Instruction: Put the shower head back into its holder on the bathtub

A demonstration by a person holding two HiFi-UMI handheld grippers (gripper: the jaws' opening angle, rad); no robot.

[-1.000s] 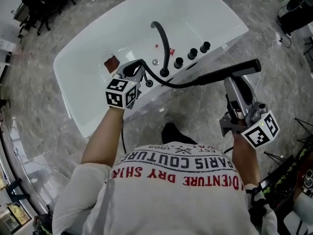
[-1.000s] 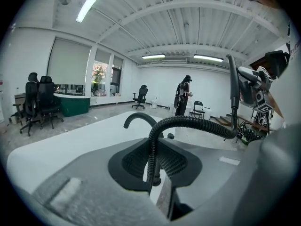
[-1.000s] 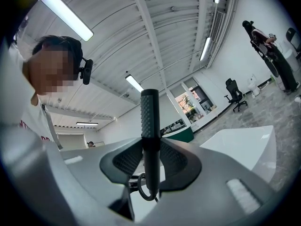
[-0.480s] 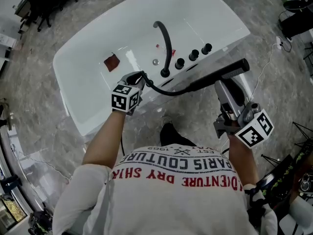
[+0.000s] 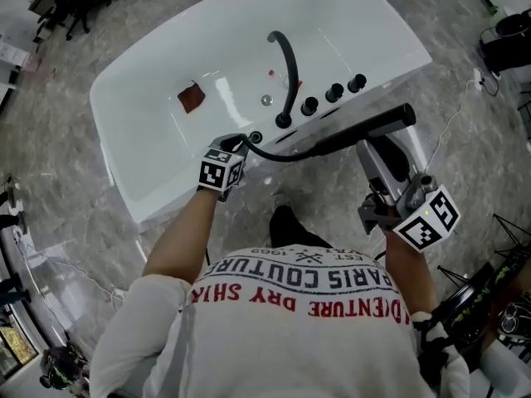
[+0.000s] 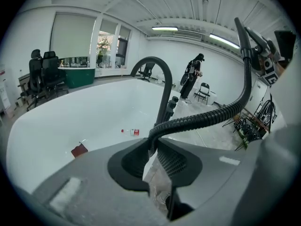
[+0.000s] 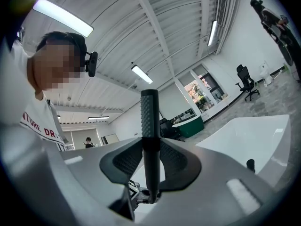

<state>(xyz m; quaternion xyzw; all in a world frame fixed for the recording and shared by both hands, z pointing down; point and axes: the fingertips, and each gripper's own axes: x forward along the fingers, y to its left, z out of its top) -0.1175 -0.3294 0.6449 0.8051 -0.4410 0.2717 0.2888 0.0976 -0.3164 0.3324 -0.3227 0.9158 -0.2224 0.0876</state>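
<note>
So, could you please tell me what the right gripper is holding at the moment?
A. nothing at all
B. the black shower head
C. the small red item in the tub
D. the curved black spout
B: in the right gripper view, the right gripper is closed on the black shower head, whose textured stick-like body rises between the jaws. Its hose runs off toward the bathtub.

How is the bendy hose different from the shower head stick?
The hose is ribbed and curves; the shower head is straight and finely dotted. The hose reaches the bathtub rim; the shower head hangs outside, over the floor. Both are black and joined.
</note>
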